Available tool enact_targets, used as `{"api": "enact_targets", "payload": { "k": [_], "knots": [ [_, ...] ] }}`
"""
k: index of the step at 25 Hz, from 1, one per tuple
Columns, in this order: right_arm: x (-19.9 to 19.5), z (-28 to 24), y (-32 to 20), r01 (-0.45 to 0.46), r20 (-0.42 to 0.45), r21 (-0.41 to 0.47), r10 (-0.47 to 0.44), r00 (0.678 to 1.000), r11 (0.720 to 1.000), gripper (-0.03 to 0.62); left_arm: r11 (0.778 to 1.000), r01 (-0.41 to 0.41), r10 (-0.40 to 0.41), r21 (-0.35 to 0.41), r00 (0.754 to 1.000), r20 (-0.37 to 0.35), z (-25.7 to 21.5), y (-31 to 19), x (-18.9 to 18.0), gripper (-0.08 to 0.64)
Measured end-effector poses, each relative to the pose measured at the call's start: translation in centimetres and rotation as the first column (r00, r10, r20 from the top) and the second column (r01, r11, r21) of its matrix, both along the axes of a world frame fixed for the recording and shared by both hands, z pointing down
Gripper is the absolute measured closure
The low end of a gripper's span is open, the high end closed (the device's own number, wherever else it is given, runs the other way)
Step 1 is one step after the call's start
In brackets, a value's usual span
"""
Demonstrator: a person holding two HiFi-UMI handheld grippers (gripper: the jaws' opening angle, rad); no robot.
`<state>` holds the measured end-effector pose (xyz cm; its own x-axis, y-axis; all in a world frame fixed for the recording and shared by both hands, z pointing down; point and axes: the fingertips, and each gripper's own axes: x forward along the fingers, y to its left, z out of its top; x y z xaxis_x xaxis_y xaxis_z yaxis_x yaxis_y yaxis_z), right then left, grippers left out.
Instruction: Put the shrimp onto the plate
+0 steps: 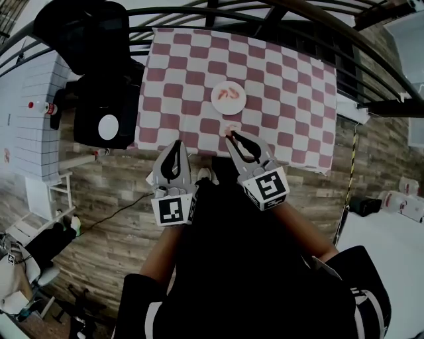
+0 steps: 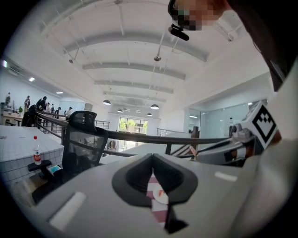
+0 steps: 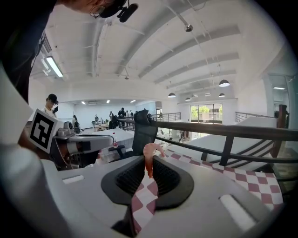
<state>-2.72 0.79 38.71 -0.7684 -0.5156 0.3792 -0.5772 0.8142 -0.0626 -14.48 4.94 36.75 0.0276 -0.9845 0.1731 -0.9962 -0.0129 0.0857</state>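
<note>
Across the wood-plank floor (image 1: 99, 192), your bench (image 1: 291, 86) wears a pink-and-white checked cloth, with a dark metal railing (image 1: 265, 20) behind it. Near its middle, the round white plate (image 1: 232, 108) carries curled orange shrimps (image 1: 227, 93). At the near edge, your right tongs (image 1: 230, 135) pinch one curled pink shrimp (image 3: 148, 155) over the cloth. Your left tongs (image 1: 177, 143) sit closed and empty, short of that edge.

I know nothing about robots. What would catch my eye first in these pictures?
First, the pink shrimp pinched in the right hand-held gripper, over the near edge of a red-and-white checked tablecloth. Just beyond it, mid-table, sits a white plate with other shrimp already on it. A black office chair stands at the table's left end.
</note>
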Motion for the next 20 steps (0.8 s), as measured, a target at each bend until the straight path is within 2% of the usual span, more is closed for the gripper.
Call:
{"api": "enact_targets", "payload": {
  "k": [3, 7, 10, 16, 20],
  "knots": [
    [0.0, 1.3, -2.1, 0.039, -0.034, -0.015, -0.039, 0.999, 0.999, 0.538, 1.0, 0.007, -0.007, -0.002, 1.0, -0.005, 0.4, -2.2, -0.1, 0.551],
    [0.7, 3.6, -5.0, 0.036, -0.087, -0.082, -0.043, 0.995, 0.996, 0.538, 1.0, 0.012, -0.012, -0.014, 1.0, -0.016, 1.0, -5.2, 0.3, 0.551],
    [0.9, 5.0, -6.7, 0.053, -0.121, -0.099, -0.065, 0.991, 0.994, 0.538, 1.0, 0.001, -0.002, -0.02, 1.0, -0.019, 1.4, -7.3, 1.0, 0.551],
    [0.2, 8.7, -7.8, 0.147, -0.167, -0.135, -0.168, 0.971, 0.98, 0.538, 0.998, -0.019, 0.019, -0.062, 1.0, 0.006, 2.1, -9.9, 1.9, 0.551],
    [0.2, 11.2, -8.6, 0.182, -0.19, -0.162, -0.212, 0.959, 0.97, 0.538, 0.997, -0.004, 0.004, -0.074, 1.0, 0.006, 2.8, -11.0, 1.9, 0.551]
  ]
}}
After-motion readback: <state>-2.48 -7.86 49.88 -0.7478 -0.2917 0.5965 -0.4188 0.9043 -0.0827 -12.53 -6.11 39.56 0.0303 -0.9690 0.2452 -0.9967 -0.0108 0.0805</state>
